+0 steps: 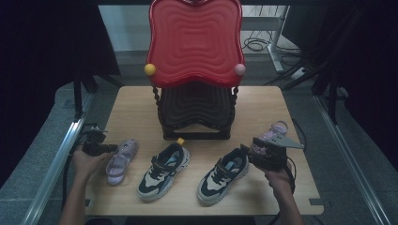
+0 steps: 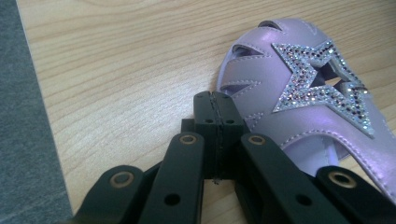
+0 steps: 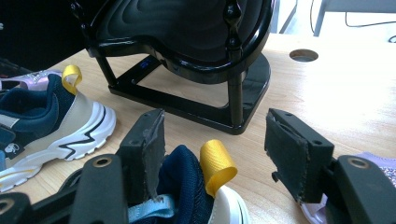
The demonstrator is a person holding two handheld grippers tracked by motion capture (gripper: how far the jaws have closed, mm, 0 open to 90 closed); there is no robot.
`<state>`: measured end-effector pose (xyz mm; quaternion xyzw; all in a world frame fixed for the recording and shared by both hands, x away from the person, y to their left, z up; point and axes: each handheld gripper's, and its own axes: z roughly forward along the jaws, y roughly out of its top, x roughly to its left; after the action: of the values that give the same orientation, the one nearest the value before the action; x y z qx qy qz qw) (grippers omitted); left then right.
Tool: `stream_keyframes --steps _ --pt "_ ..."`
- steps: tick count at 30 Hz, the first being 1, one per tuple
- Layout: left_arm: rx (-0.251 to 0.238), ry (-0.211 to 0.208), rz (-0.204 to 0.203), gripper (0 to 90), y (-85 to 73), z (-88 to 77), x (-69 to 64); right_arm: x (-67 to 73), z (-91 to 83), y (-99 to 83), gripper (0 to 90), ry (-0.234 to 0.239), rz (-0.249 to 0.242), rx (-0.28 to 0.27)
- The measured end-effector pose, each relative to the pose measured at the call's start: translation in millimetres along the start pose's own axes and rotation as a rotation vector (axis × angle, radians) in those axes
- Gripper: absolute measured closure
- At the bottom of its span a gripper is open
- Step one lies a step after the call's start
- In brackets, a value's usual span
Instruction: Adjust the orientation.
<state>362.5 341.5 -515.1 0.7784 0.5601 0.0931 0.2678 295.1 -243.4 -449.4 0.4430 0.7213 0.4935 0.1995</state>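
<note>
My left gripper (image 1: 111, 148) is at the table's left with its jaws shut on nothing. Its tip (image 2: 215, 100) rests beside the toe of a purple sandal (image 2: 299, 98) with a glittery star, possibly touching it. That sandal (image 1: 121, 161) lies left of a navy-and-white sneaker (image 1: 164, 171). My right gripper (image 1: 245, 151) is open at the heel of a second matching sneaker (image 1: 224, 176). The navy heel (image 3: 184, 184) and its yellow pull loop (image 3: 217, 165) sit low between the open jaws of the right gripper (image 3: 217, 126), untouched by the pads.
A two-tier shelf with a red top tray (image 1: 195, 42) and a black lower tray (image 1: 195, 105) stands at the table's back centre. A second purple sandal (image 1: 277, 130) lies just behind my right gripper. The wooden table (image 1: 136, 108) is bare at both back corners.
</note>
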Motion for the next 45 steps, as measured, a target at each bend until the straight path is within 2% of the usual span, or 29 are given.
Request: stream_keyframes --steps 17,20,33,39,45 --pt "-0.007 -0.005 0.026 89.8 4.5 -1.0 -8.6 1.3 2.0 -0.7 38.1 0.008 -0.002 0.01" --pt "0.007 -0.004 0.039 89.8 7.4 0.1 -9.6 1.3 2.2 -0.8 38.1 0.007 -0.004 0.01" --pt "0.029 -0.045 0.053 89.8 15.5 6.8 -6.5 1.5 0.1 0.0 38.1 0.007 -0.003 0.006" --pt "0.03 -0.048 0.063 89.7 17.1 7.4 -7.3 1.8 0.5 -0.2 38.1 0.011 -0.004 0.009" --pt "-0.001 -0.047 0.055 86.9 16.0 2.0 -6.2 3.2 1.8 -0.8 38.1 0.017 -0.008 0.017"
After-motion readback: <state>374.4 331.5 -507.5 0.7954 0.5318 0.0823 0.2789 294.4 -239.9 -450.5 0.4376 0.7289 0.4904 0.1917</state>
